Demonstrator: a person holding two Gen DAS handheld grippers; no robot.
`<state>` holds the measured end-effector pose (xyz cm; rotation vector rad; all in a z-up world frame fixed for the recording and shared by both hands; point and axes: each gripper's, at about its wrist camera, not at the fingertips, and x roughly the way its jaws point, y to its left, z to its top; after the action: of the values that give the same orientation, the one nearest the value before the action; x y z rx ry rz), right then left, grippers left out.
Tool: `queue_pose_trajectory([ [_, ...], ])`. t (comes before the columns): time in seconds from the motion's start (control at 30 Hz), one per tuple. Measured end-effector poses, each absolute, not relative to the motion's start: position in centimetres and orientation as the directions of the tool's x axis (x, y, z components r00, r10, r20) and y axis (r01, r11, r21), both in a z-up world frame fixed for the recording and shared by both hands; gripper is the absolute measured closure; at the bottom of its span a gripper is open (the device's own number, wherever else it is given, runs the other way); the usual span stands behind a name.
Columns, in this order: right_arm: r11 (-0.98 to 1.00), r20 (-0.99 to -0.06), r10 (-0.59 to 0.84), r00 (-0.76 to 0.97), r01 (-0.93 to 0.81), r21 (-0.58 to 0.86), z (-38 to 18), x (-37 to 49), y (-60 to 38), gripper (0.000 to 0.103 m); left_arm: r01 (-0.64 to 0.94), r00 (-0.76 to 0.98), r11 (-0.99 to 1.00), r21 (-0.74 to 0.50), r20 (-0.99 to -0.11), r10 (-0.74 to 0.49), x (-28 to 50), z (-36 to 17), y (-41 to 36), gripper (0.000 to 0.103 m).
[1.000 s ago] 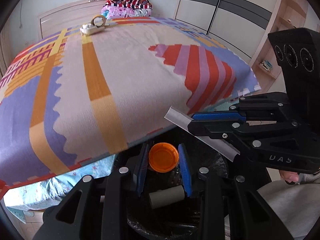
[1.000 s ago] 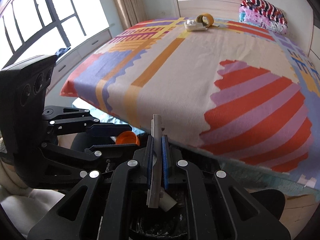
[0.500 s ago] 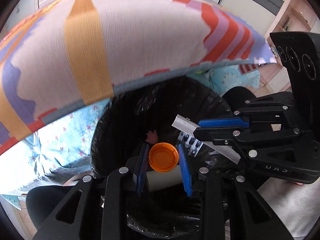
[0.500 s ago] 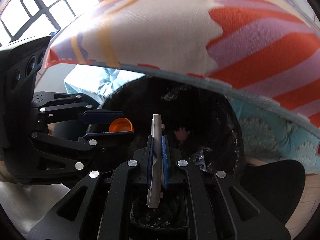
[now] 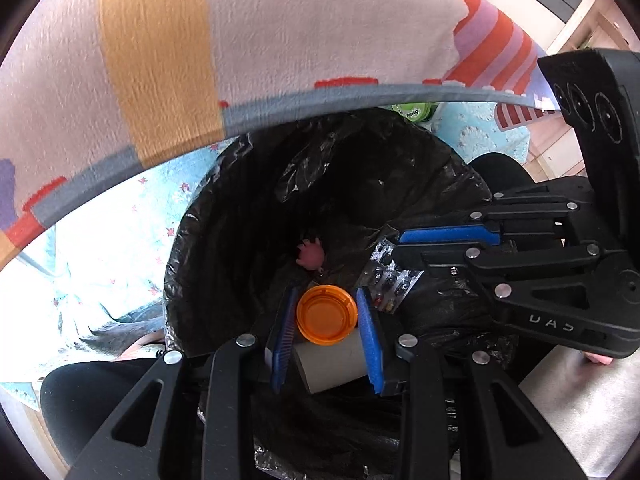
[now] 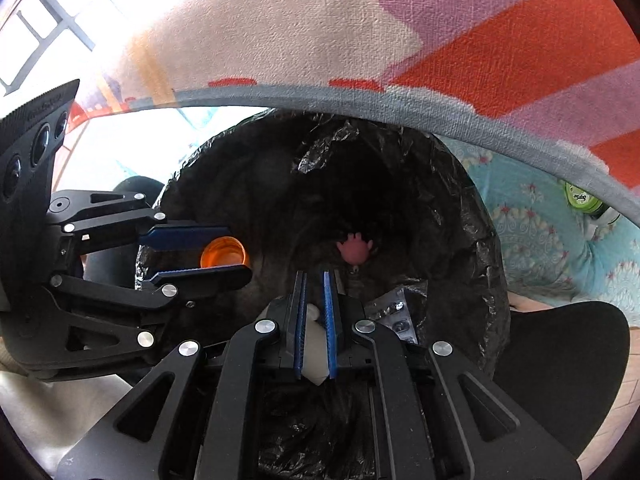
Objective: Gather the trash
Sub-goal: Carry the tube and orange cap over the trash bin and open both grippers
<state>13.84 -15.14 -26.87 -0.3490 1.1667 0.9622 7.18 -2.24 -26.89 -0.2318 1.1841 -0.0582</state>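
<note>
My left gripper (image 5: 326,314) is shut on an orange plastic cap (image 5: 327,314) and holds it over the black-lined trash bin (image 5: 240,208). The cap also shows in the right wrist view (image 6: 222,253). My right gripper (image 6: 314,284) hangs over the same bin (image 6: 460,208), its jaws slightly apart with nothing between them. In the bin lie a cardboard tube (image 5: 332,364), a blister pack (image 5: 390,280) and a small pink hand-shaped toy (image 5: 310,254). The toy (image 6: 355,249) and the blister pack (image 6: 394,320) also show in the right wrist view.
The bed with its striped patterned blanket (image 5: 160,40) overhangs the bin's far side. A light blue sheet (image 6: 540,220) hangs below it. A green round container (image 6: 582,200) lies under the bed edge. A black seat (image 6: 560,352) is at the right.
Both grippers tipped down toward the bin. The right gripper opened and let go of the flat grey-white strip, which is gone from its jaws. The left still holds the orange cap.
</note>
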Motion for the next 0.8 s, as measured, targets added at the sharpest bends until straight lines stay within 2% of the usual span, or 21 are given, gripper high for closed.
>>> queue_pose_trajectory([
  [0.07,0.575,-0.887,0.458,0.068,-0.783,0.237,-26.8,14.1,-15.3,0.094,-0.077,0.376,0.974,-0.215,-0.91,-0.171,7.1,-27.0,-2.2,0.068],
  [0.13,0.577,-0.885,0.461,0.07,-0.781,0.24,-26.8,14.3,-15.4,0.093,-0.077,0.374,0.974,-0.212,-0.912,-0.169,7.1,-26.9,-2.3,0.056],
  [0.17,0.578,-0.883,0.463,0.071,-0.78,0.24,-26.7,14.3,-15.5,0.093,-0.074,0.38,0.974,-0.212,-0.909,-0.169,7.0,-26.7,-2.3,0.055],
  [0.23,0.58,-0.879,0.47,0.076,-0.778,0.243,-26.4,14.2,-15.8,0.084,-0.068,0.387,0.974,-0.218,-0.905,-0.176,6.8,-26.4,-2.3,0.055],
  [0.3,0.582,-0.876,0.474,0.087,-0.778,0.238,-26.1,14.2,-16.1,0.079,-0.065,0.396,0.974,-0.215,-0.902,-0.173,6.7,-26.0,-2.4,0.055],
  [0.6,0.571,-0.848,0.516,0.125,-0.788,0.231,-23.4,13.5,-17.0,0.078,-0.044,0.461,0.98,-0.193,-0.875,-0.151,5.6,-22.5,-2.8,0.055],
  [0.67,0.569,-0.839,0.526,0.14,-0.791,0.225,-22.5,13.2,-17.3,0.074,-0.049,0.479,0.982,-0.181,-0.867,-0.136,5.3,-21.6,-2.9,0.055],
  [0.7,0.57,-0.834,0.531,0.151,-0.792,0.22,-22.0,13.1,-17.4,0.069,-0.046,0.487,0.984,-0.173,-0.864,-0.129,5.1,-21.1,-3.0,0.055],
  [0.8,0.571,-0.817,0.548,0.178,-0.793,0.21,-20.8,13.0,-17.8,0.067,-0.03,0.525,0.987,-0.159,-0.842,-0.12,4.6,-19.2,-3.2,0.055],
])
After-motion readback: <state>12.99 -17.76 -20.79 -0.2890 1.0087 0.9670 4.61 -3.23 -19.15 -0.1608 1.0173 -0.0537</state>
